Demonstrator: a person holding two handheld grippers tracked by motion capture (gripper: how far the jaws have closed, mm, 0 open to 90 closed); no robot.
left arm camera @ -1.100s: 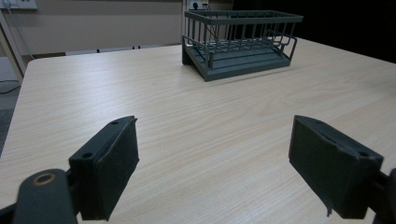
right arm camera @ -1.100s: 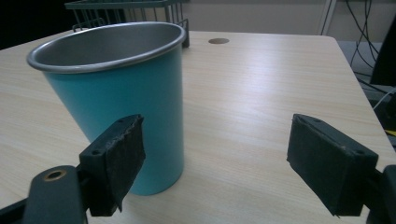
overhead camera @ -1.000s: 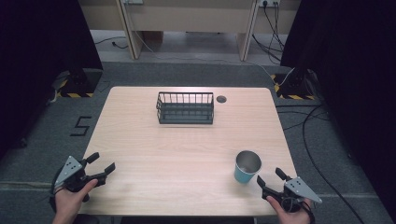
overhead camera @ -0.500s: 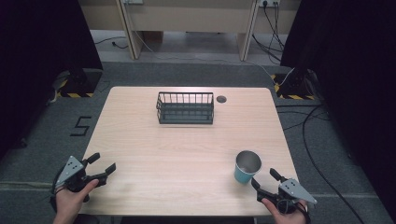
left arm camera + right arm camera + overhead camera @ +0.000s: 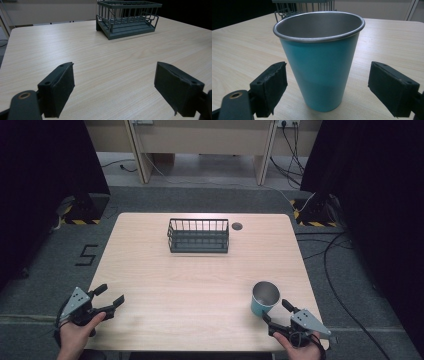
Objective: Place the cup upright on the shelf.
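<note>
The teal cup (image 5: 264,298) is standing upright on the bench (image 5: 200,275), well in front of the wire basket (image 5: 198,235) and to its right. The right hand-held gripper (image 5: 275,316) is sitting just before the cup, jaws spread wide on either side of it without touching. The left hand-held gripper (image 5: 111,296) is resting far left of the cup, jaws apart and holding nothing.

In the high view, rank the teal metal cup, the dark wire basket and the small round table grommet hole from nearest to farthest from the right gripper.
Measured from the right gripper:
1. Teal metal cup, upright just ahead of the open jaws, near the table's front right corner.
2. Small round dark grommet hole, at the far edge, right of the basket.
3. Dark wire basket, far centre; only slightly beyond the hole.
</note>
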